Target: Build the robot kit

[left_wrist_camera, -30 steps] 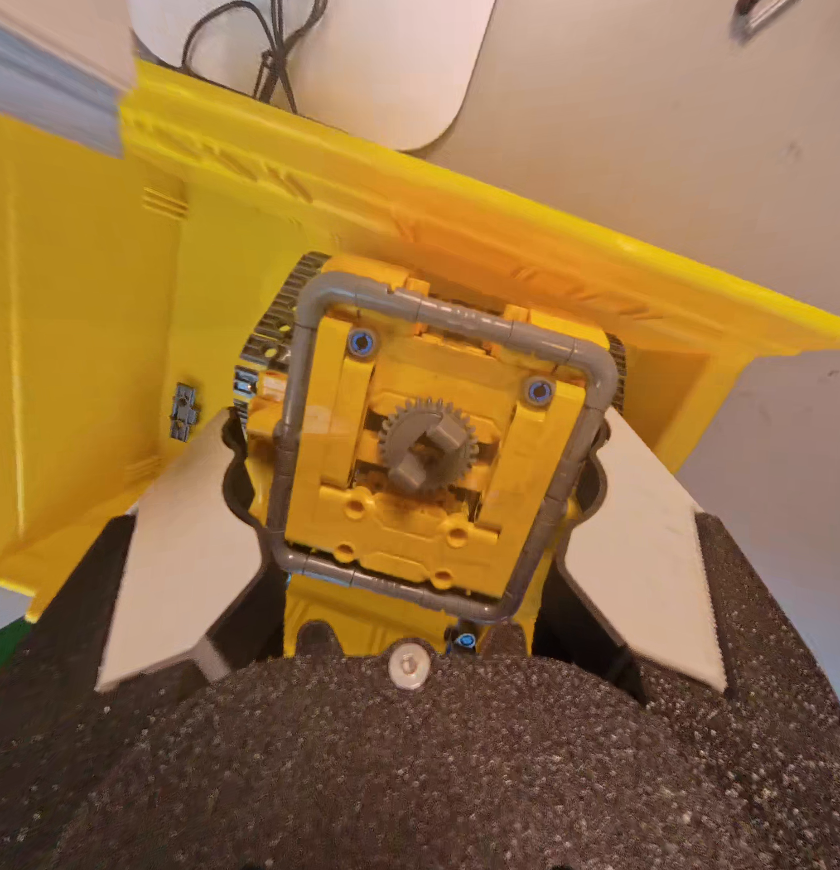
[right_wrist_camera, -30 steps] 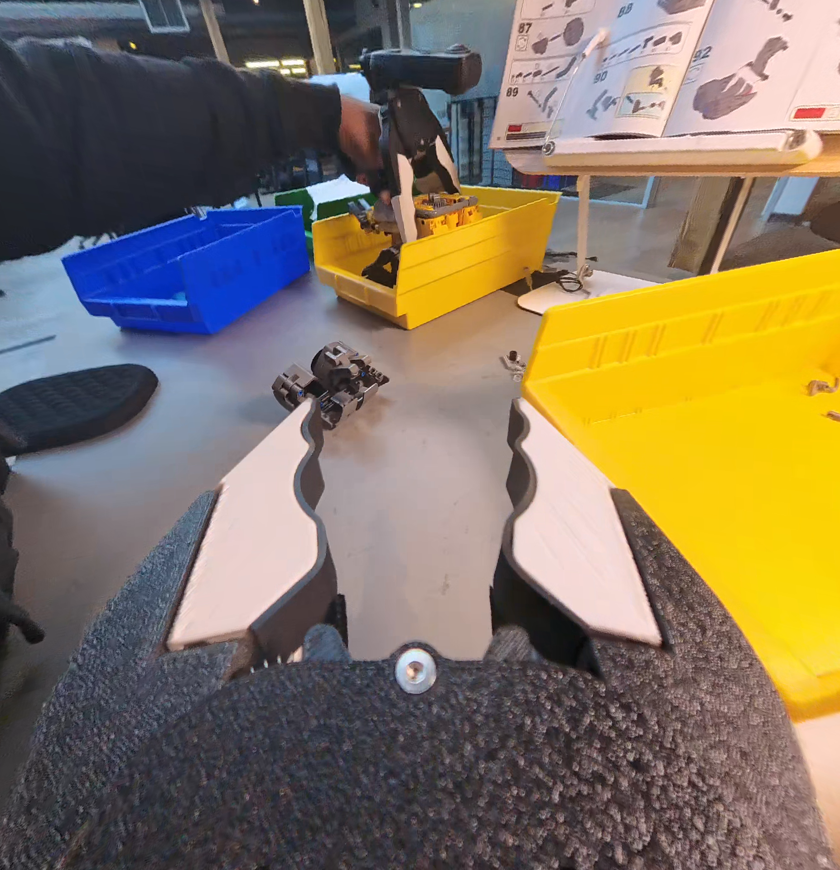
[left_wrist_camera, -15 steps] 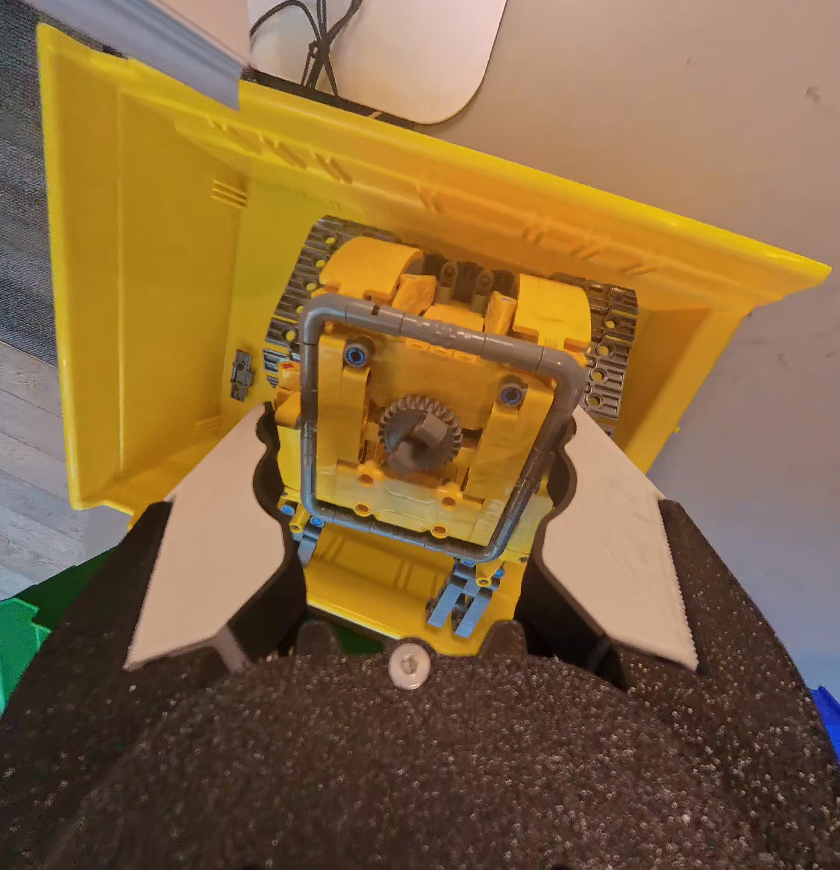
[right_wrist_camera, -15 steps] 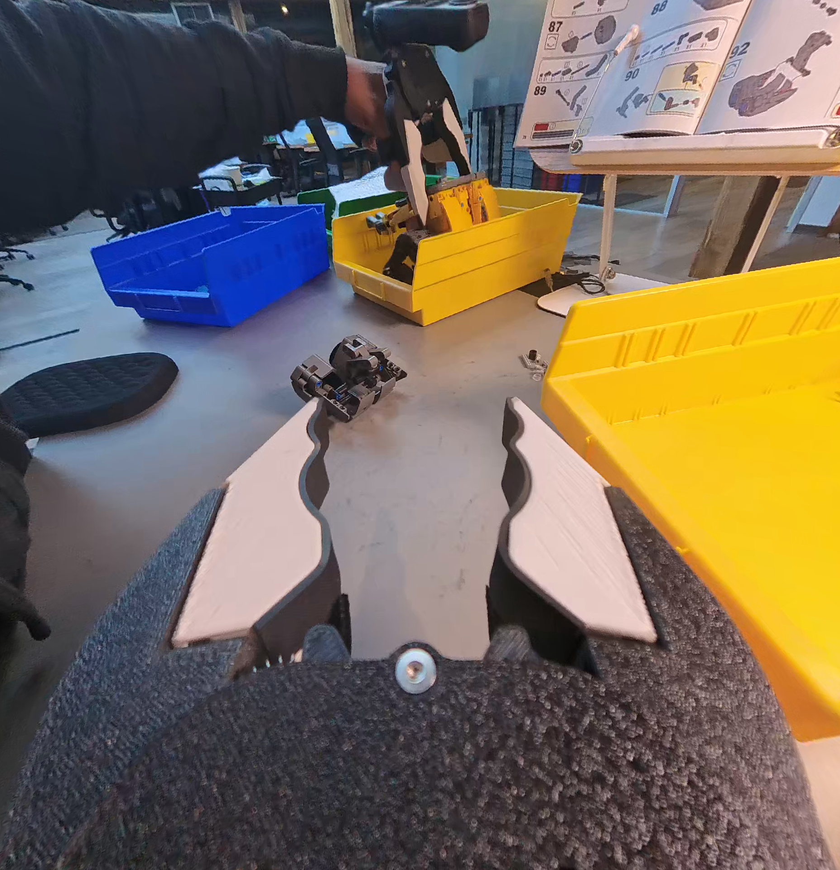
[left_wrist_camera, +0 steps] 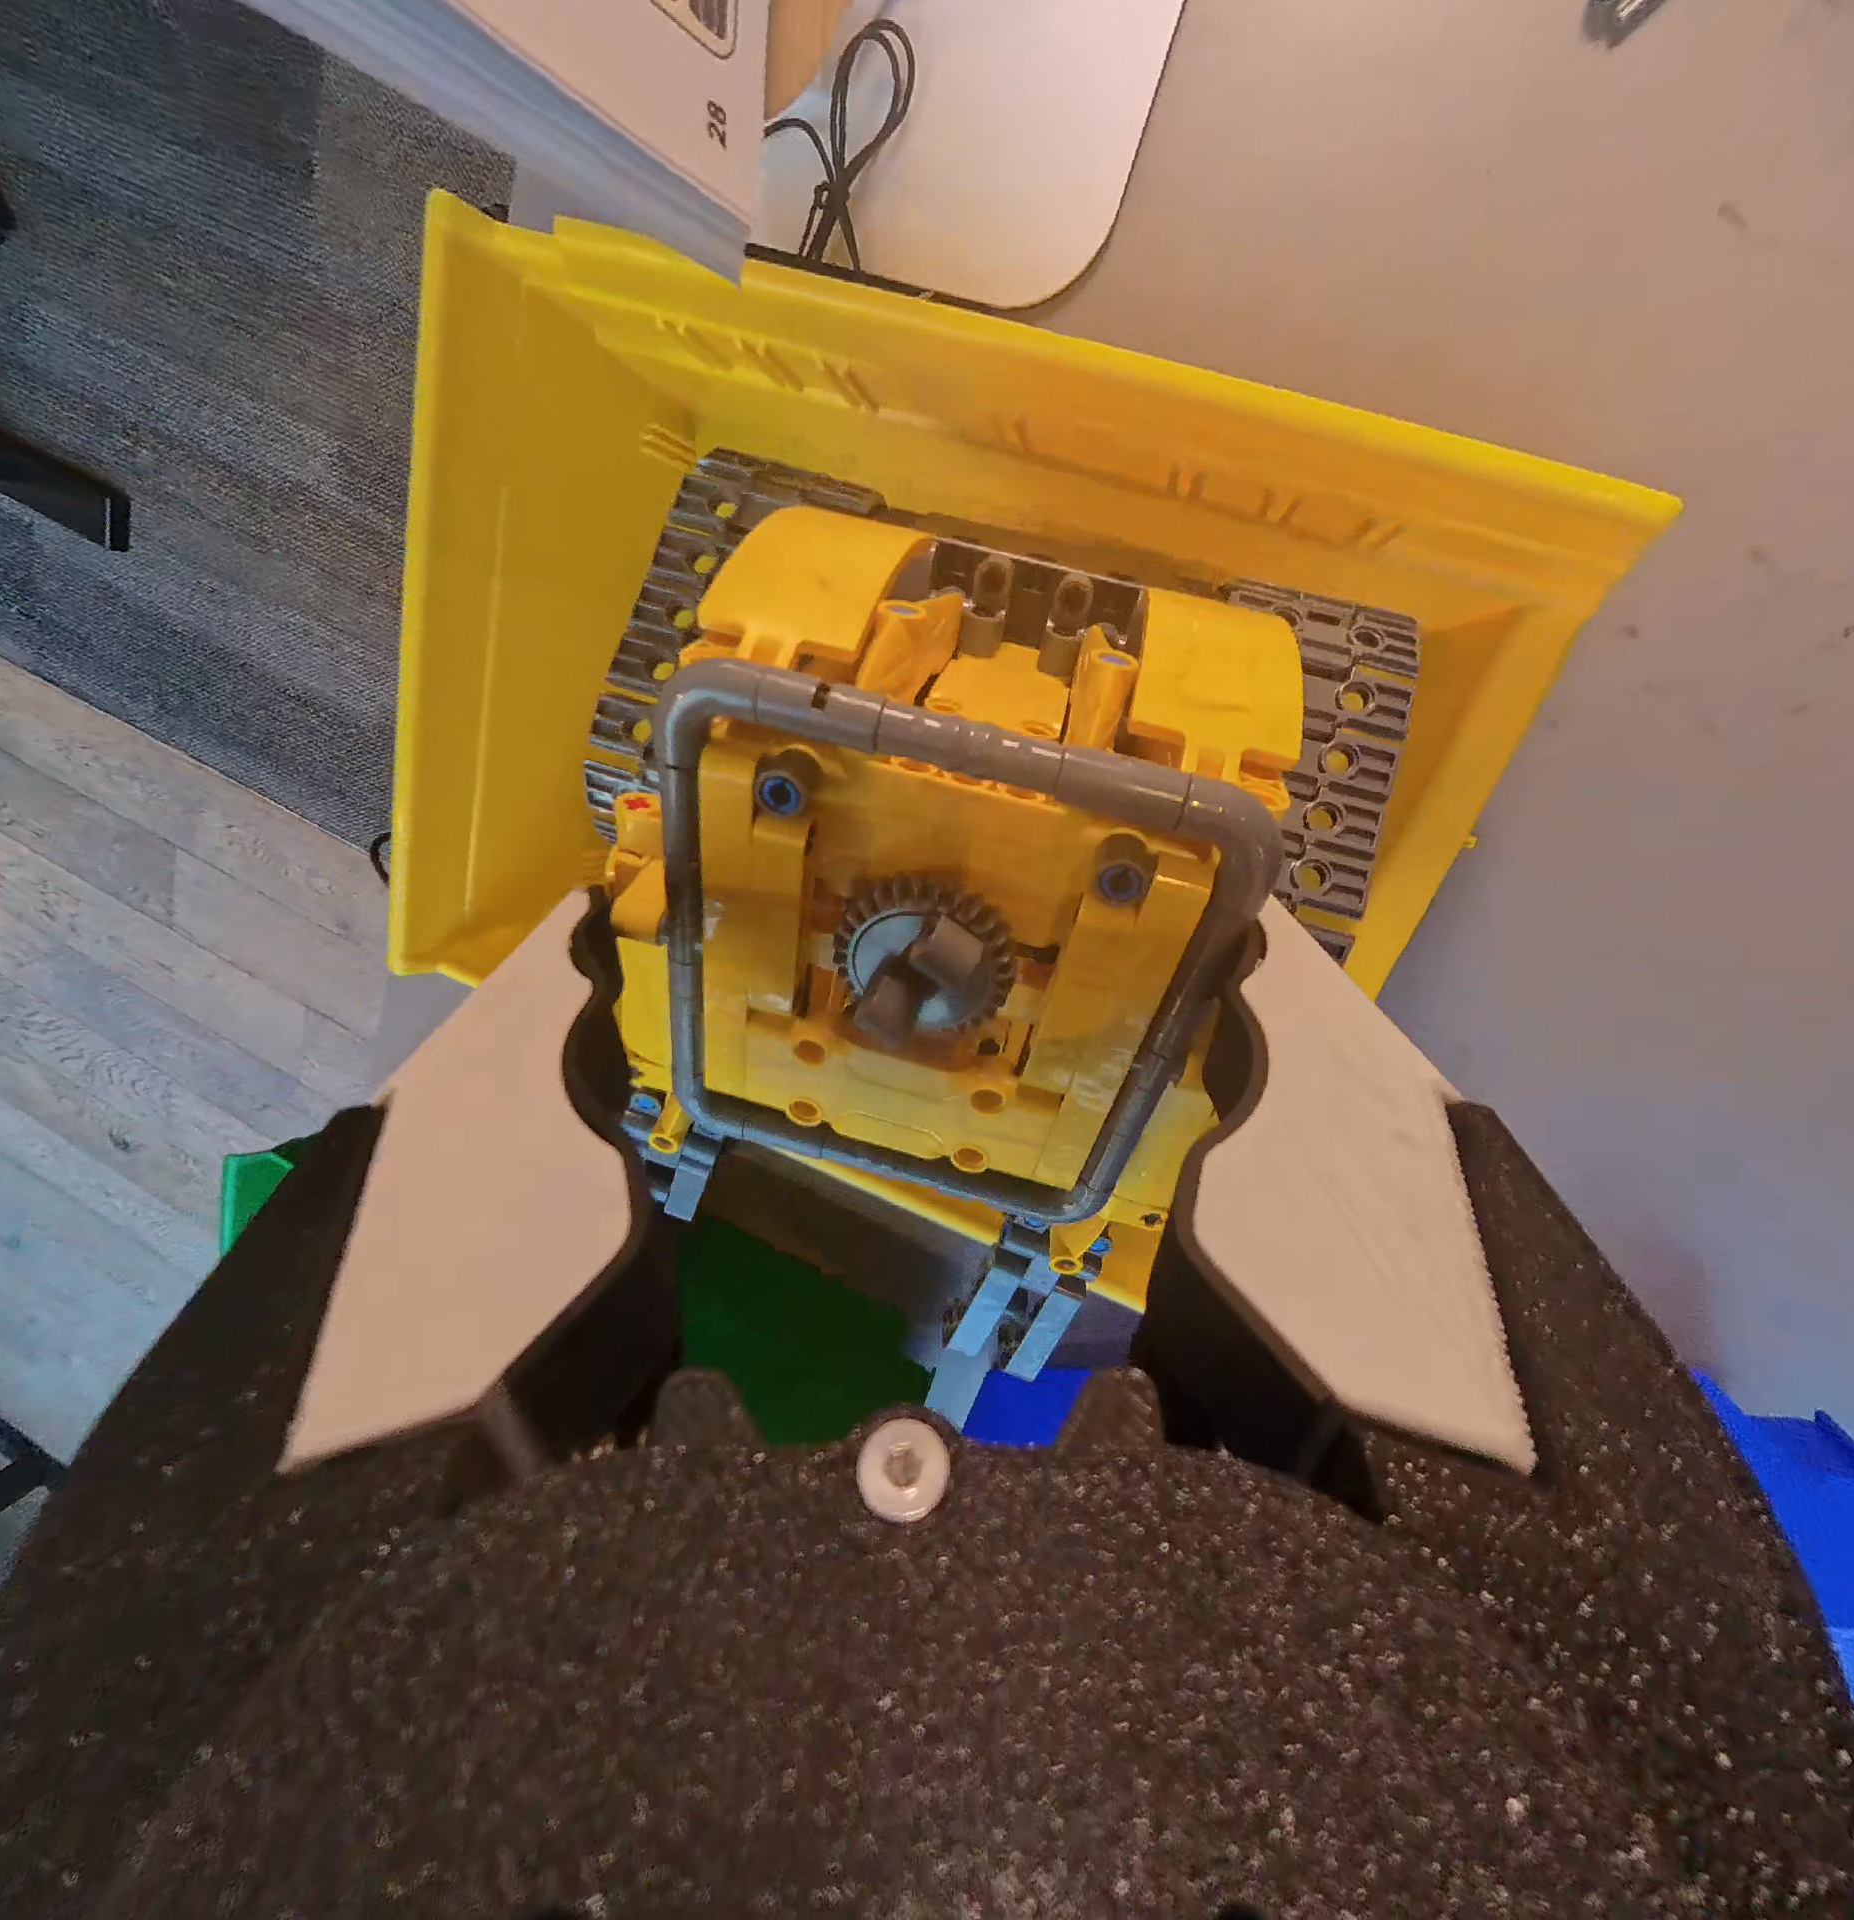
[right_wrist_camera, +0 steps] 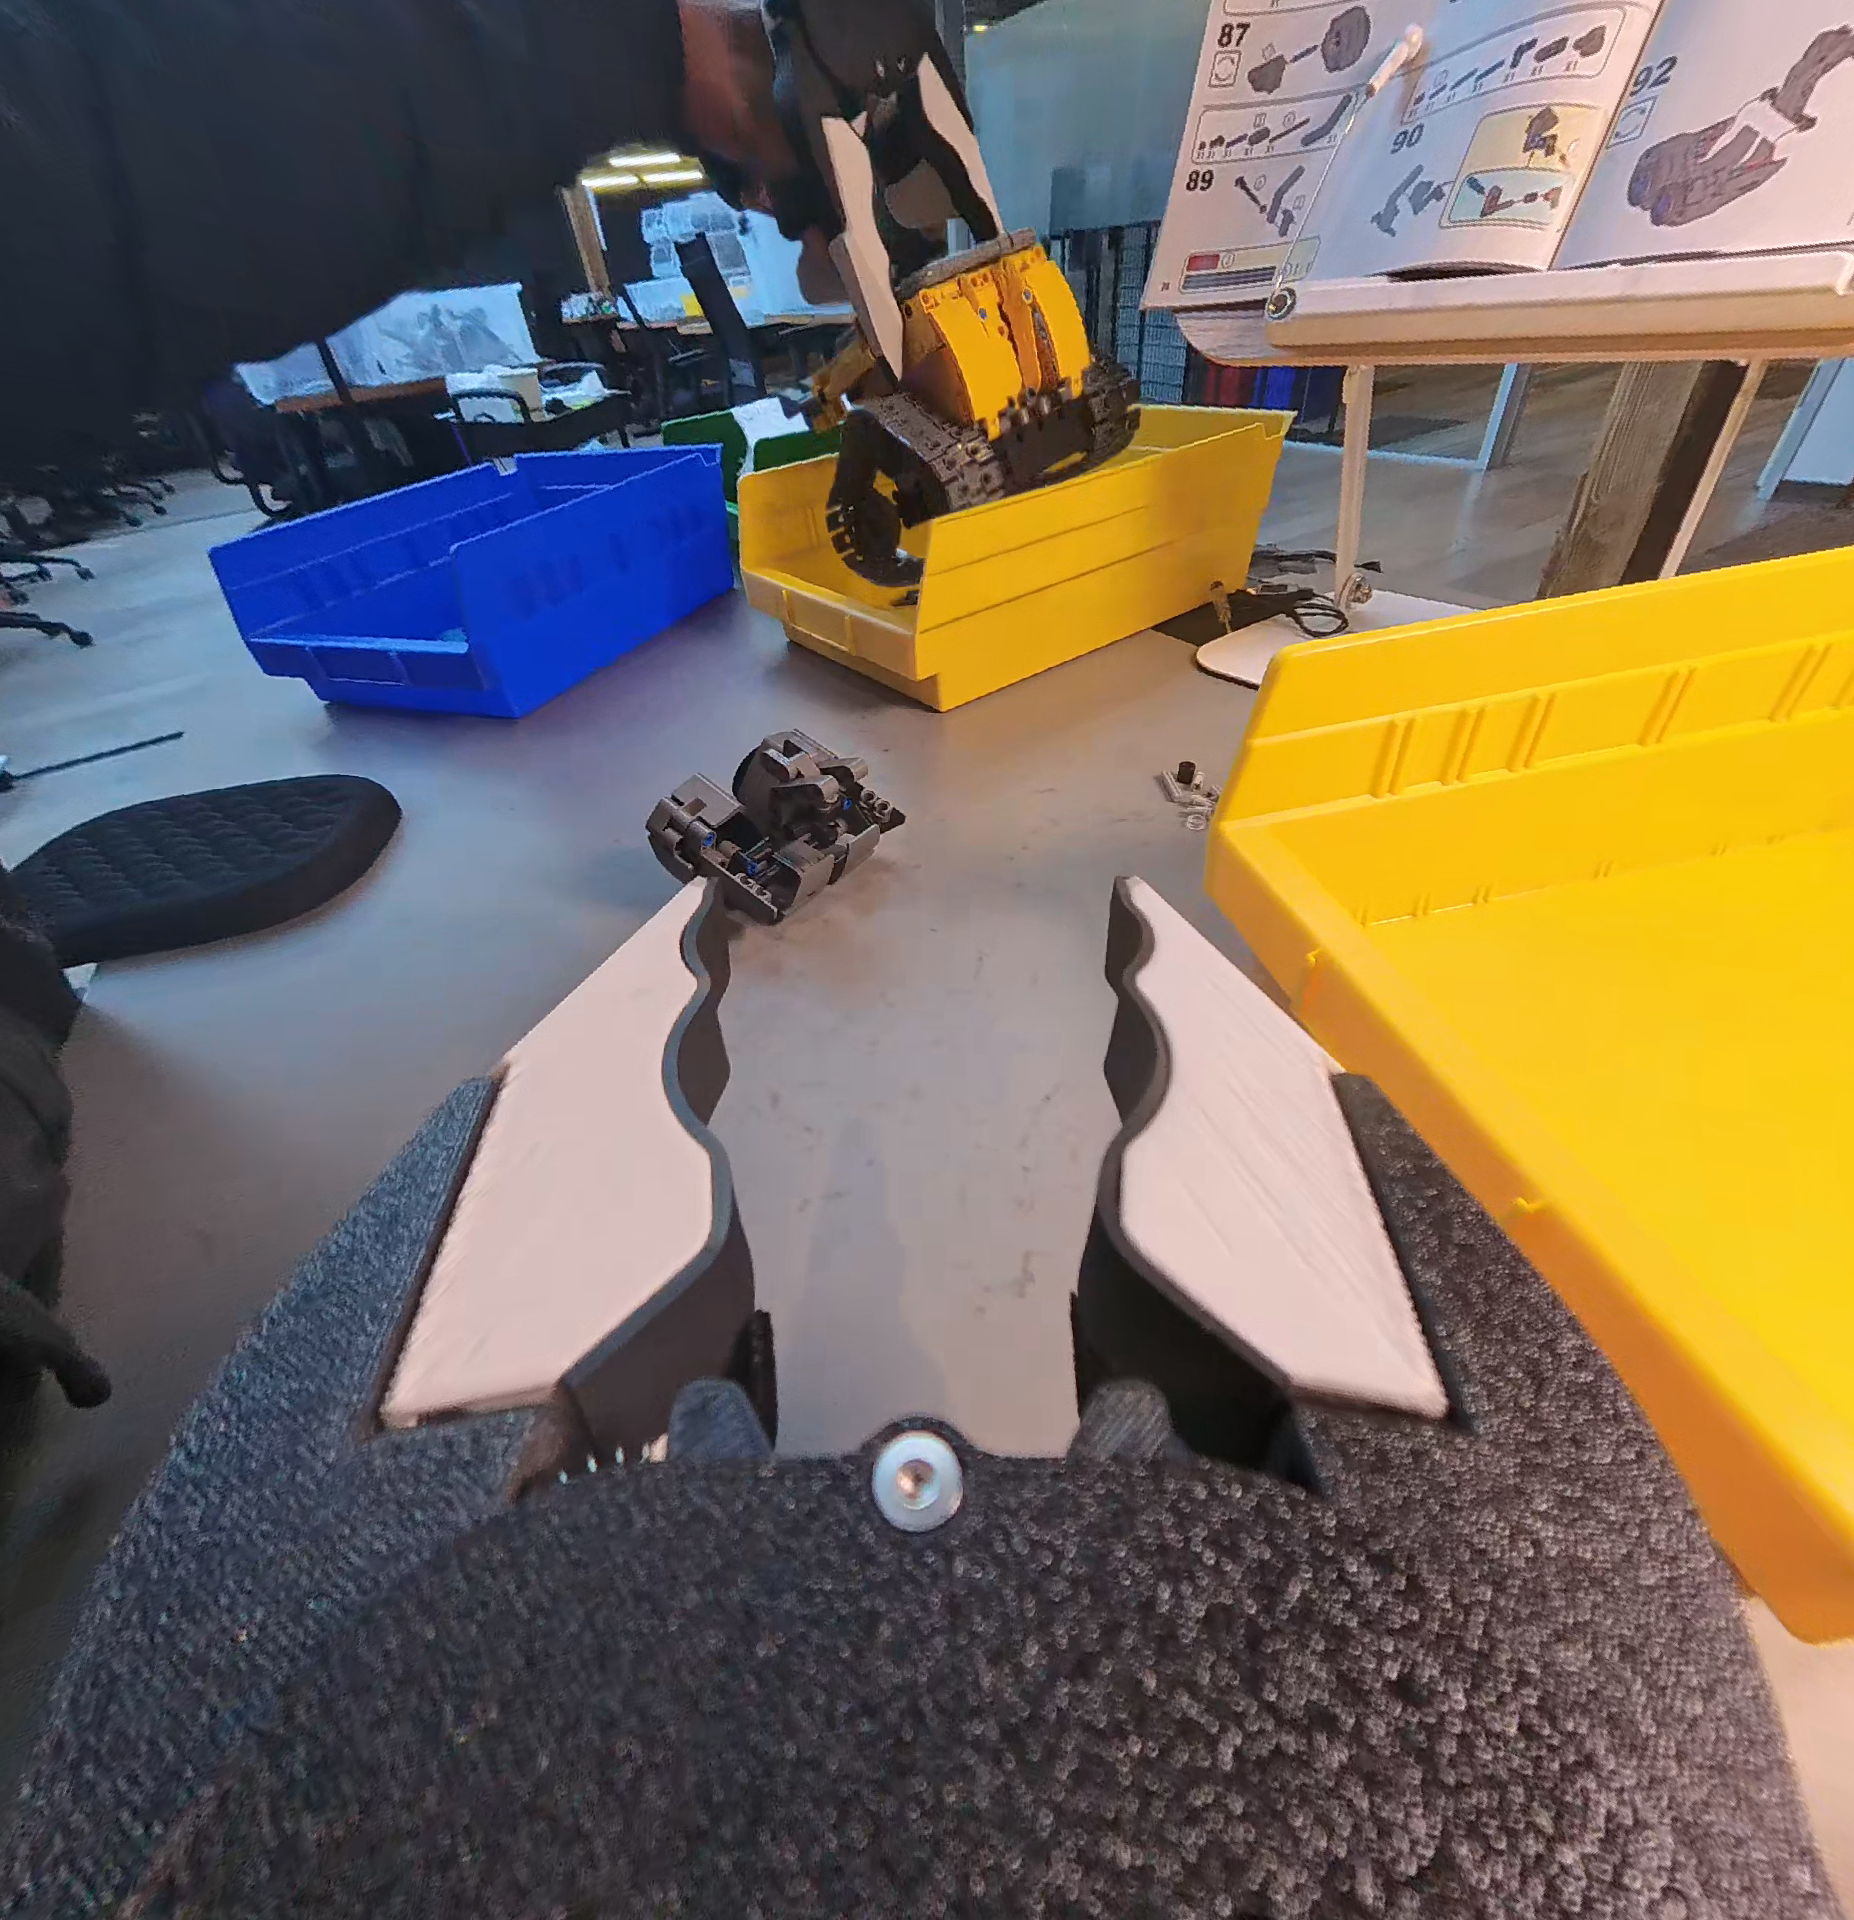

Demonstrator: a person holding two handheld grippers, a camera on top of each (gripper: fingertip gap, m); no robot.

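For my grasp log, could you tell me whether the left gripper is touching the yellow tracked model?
Touching: the left wrist view shows the left gripper clamping the yellow tracked model.

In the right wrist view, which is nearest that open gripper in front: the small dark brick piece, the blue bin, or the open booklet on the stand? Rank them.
From the right gripper:
1. Small dark brick piece, on the table just past its left fingertip.
2. Blue bin, farther back, left.
3. Open booklet, farthest, upper right on its stand.
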